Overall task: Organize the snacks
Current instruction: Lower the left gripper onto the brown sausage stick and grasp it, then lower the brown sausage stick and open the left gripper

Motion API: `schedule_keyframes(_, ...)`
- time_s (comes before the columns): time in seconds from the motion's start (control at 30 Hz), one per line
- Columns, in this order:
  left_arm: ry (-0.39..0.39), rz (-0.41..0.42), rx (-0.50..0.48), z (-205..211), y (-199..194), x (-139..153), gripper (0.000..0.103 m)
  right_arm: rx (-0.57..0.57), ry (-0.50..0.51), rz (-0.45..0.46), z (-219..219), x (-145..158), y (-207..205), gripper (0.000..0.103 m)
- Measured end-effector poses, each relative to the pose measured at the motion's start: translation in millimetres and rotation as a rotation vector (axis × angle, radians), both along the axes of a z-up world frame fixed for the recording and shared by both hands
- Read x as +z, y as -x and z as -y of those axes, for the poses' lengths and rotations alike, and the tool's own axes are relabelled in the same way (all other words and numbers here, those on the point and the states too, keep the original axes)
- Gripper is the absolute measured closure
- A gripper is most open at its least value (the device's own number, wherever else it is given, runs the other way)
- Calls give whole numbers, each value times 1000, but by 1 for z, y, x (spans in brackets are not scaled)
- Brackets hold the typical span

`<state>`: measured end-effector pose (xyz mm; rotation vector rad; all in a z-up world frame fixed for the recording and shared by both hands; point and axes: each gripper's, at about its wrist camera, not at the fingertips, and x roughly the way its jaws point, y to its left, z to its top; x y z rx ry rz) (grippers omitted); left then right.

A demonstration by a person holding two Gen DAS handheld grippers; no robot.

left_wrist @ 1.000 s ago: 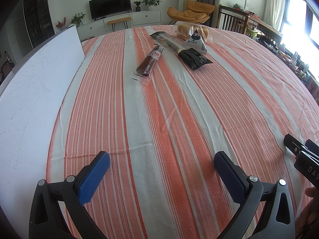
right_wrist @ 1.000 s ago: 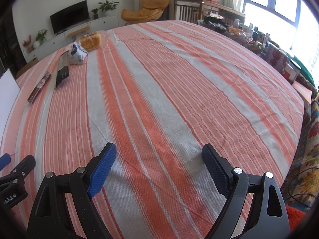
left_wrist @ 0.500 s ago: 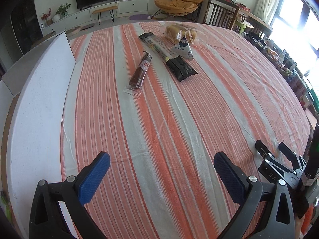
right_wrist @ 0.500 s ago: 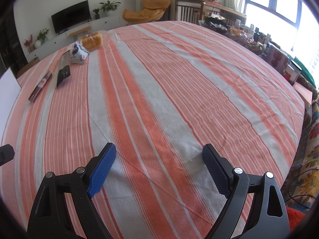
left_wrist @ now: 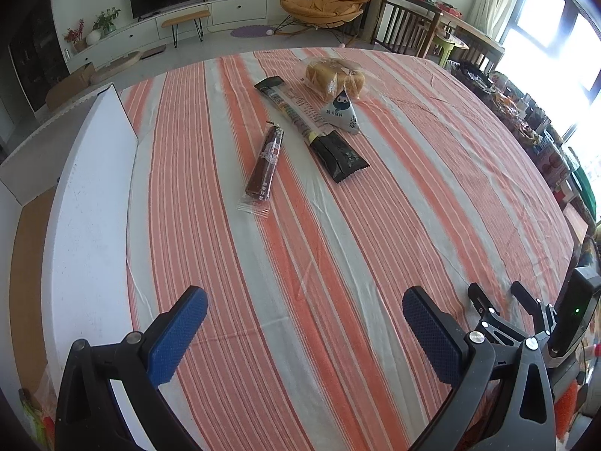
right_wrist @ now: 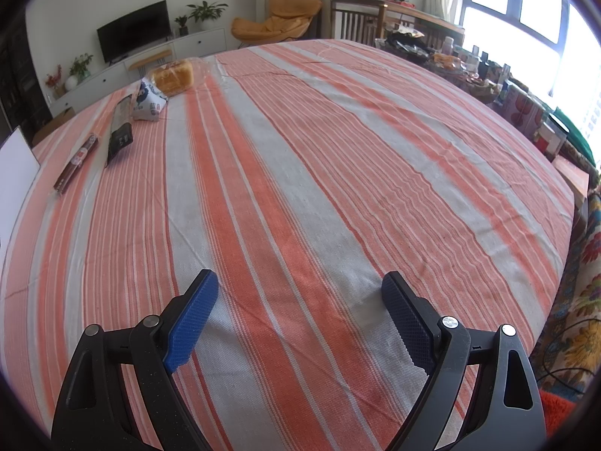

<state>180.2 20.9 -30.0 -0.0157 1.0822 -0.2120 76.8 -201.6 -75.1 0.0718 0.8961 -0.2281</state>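
Left gripper [left_wrist: 305, 323]: jaws spread wide, nothing between the blue pads, held over the near part of the striped tablecloth [left_wrist: 413, 206].
Right gripper [right_wrist: 300, 310]: jaws equally wide apart, holding nothing, over bare cloth; from the left wrist view its black fingers show at the lower right edge.
Sausage stick [left_wrist: 265, 164]: nearest snack, well ahead of the left gripper; long axis runs almost straight away from it, clear crimped end toward the gripper, far end tipped slightly right.
Long black packet [left_wrist: 311, 127]: just right of the sausage, apart from it; lies on a diagonal, wide dark end near-right, narrow end far-left.
Triangular pouch [left_wrist: 342, 112]: touching the packet's right side, tip pointing away.
Bagged bread [left_wrist: 334, 77]: farthest, just behind the pouch.
White board [left_wrist: 90, 225]: along the table's left edge.
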Motion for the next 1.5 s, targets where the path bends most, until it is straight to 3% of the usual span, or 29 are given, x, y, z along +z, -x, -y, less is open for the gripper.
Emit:
schedule_keyframes(0.13,-41,37,32,-16,-27,11,0,-1,0,0,0,0,0,12)
schedule_keyframes(0.27,-53,2,67,-27,-54,-7,3,-2,1,-1,0,-1,0,12)
schedule_keyframes(0.43,-101,-40,44,-14,-87,-38,31,-2,1,-1,-1,-1,-1,12)
schedule_keyframes(0.67,-159,38,40,6,-124,-61,34,2,-2,-1,-1,-1,-1,11)
schedule_keyframes(0.77,-123,54,34,6,-125,-69,77,3,-3,-1,-1,-2,-1,10)
schedule_keyframes(0.83,-127,53,64,2,-121,-69,83,3,-3,-1,-1,-2,-1,10)
schedule_keyframes(0.97,-125,48,152,-6,-96,-65,84,4,-4,-2,-1,-1,-2,10)
schedule_keyframes(1.1,-113,60,206,-7,-45,-58,84,2,-5,-3,-1,-1,-2,10)
schedule_keyframes(1.27,-99,72,170,7,12,-60,84,5,-5,-2,-1,-1,-3,10)
schedule_keyframes(1.37,-72,73,169,8,25,-66,84,6,-4,-2,-1,-2,-3,10)
schedule_keyframes(1.47,-48,96,157,7,23,-69,67,3,-4,-3,-1,-2,-3,10)
schedule_keyframes(1.5,-49,94,150,7,23,-70,44,2,-4,-3,-1,-2,-3,10)
